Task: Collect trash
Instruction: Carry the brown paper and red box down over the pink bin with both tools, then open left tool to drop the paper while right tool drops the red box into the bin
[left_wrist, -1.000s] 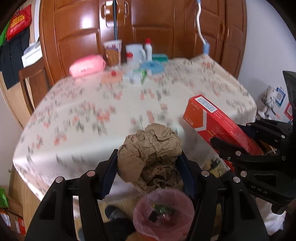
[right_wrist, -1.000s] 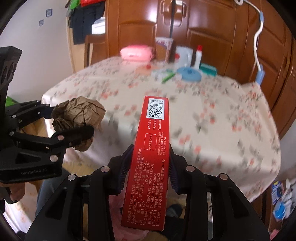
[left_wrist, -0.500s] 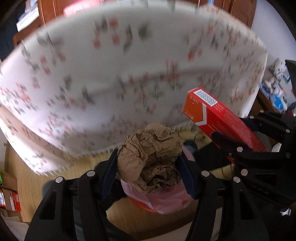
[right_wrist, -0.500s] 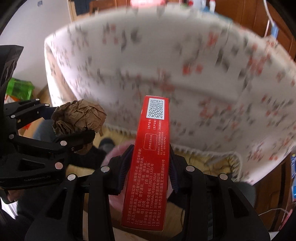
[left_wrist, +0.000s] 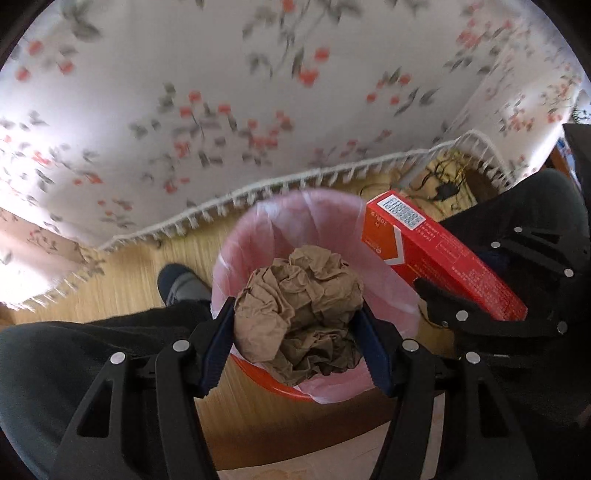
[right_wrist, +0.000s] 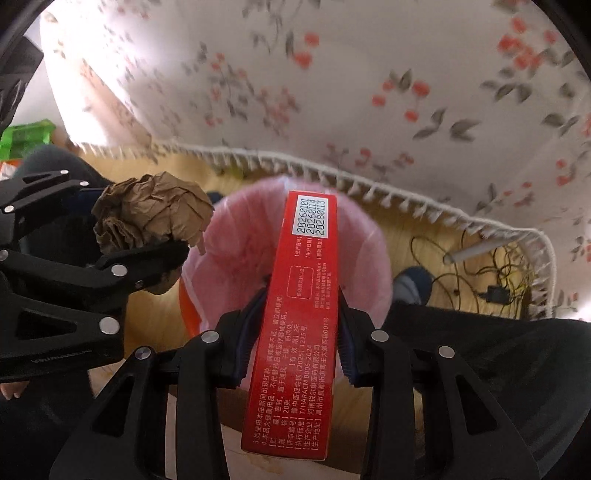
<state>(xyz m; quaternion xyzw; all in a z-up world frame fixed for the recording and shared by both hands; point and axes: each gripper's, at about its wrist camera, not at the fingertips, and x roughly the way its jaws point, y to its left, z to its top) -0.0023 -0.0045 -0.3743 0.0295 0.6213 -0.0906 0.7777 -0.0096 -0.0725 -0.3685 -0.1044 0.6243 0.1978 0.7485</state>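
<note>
My left gripper (left_wrist: 297, 328) is shut on a crumpled ball of brown paper (left_wrist: 299, 306), held directly above a red bin with a pink liner (left_wrist: 243, 243). My right gripper (right_wrist: 301, 317) is shut on a long red carton (right_wrist: 299, 314) that points over the same bin (right_wrist: 362, 266). In the left wrist view the carton (left_wrist: 436, 258) hangs over the bin's right rim. The right wrist view shows the paper ball (right_wrist: 151, 214) at the bin's left edge, in the left gripper (right_wrist: 147, 254). Both grippers point steeply down.
A floral tablecloth with a white fringe (left_wrist: 258, 110) hangs just behind the bin. The person's dark trouser legs (left_wrist: 74, 350) and a shoe (left_wrist: 181, 284) flank the bin on the wooden floor. Cables and an adapter (right_wrist: 491, 291) lie on the floor at the right.
Both grippers have dropped from table height and tipped downward, still holding the paper ball and the carton. The view went from the tabletop to the bin on the floor.
</note>
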